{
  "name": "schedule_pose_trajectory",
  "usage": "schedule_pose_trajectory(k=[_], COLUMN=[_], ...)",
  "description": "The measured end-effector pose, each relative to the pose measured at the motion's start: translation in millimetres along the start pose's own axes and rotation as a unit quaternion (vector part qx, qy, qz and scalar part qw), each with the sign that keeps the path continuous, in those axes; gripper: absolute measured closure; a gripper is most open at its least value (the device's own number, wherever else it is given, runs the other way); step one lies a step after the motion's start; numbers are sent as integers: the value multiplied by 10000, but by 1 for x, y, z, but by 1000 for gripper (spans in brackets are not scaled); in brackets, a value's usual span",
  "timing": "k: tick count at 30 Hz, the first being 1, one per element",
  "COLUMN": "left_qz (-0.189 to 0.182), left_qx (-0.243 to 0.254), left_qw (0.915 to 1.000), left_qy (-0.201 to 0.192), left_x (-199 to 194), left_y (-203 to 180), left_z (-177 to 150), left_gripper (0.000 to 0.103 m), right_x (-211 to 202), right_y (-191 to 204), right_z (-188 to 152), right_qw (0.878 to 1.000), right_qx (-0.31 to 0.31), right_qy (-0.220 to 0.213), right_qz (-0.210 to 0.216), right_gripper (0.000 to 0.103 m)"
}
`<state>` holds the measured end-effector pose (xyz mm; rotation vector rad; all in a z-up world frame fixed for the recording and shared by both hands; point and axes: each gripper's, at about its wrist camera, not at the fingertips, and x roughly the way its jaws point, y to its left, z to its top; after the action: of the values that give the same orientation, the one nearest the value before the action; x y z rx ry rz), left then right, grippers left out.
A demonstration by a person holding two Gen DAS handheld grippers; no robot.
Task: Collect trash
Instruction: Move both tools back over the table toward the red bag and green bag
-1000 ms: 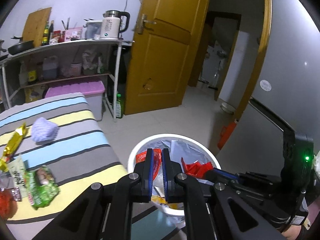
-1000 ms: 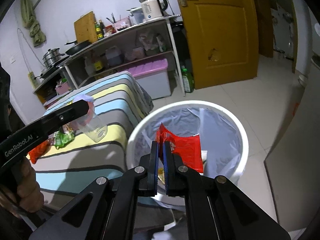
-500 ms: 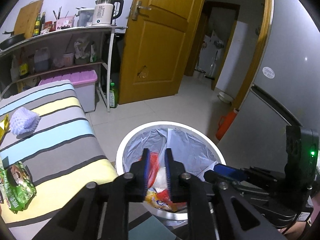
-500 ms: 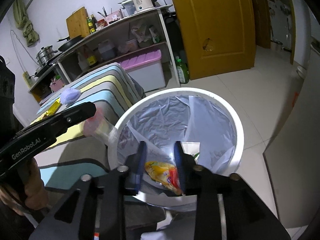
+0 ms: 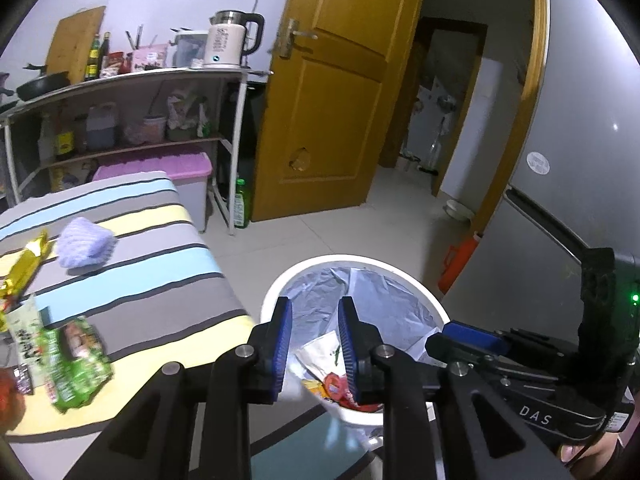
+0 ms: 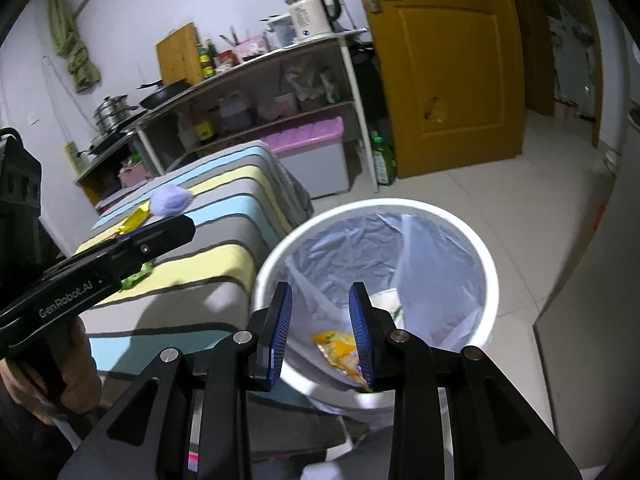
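A white trash bin (image 5: 356, 261) with a clear liner stands on the floor beside the striped table; it also shows in the right wrist view (image 6: 404, 205). Wrappers lie inside it: a yellow one (image 6: 338, 344) and red and white ones (image 5: 328, 376). My left gripper (image 5: 314, 338) is open and empty above the bin's near rim. My right gripper (image 6: 320, 330) is open and empty above the bin too. On the striped table (image 5: 152, 276) lie a green snack packet (image 5: 74, 364), a gold wrapper (image 5: 30, 258) and a purple cloth (image 5: 84, 236).
A metal shelf (image 5: 132, 76) with a kettle (image 5: 230, 42), bottles and a pink-lidded box (image 5: 160, 164) stands behind the table. A yellow door (image 5: 332, 92) is ajar at the back. A green bottle (image 5: 242, 204) and an orange container (image 5: 456, 260) stand on the floor.
Both grippers opened over the bin. The red wrapper left the right gripper and the cup left the left one; both dropped out of the jaws.
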<state>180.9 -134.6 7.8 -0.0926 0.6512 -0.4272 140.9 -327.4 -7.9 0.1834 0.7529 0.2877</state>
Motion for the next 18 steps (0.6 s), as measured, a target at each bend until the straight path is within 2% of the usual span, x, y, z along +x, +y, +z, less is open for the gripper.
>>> schedule_pose_trajectory(k=[18], left_qz=[686], left_qx=[-350], left_qw=[9957], left_qy=[-510], left_x=[-107], left_y=[55], left_z=[-24], left_gripper=[80], right_x=[-17], right_y=[80], right_z=[-5], right_qw=[9961], right_qx=[-728], right_qy=[-103], right_qz=[484], right_gripper=[72])
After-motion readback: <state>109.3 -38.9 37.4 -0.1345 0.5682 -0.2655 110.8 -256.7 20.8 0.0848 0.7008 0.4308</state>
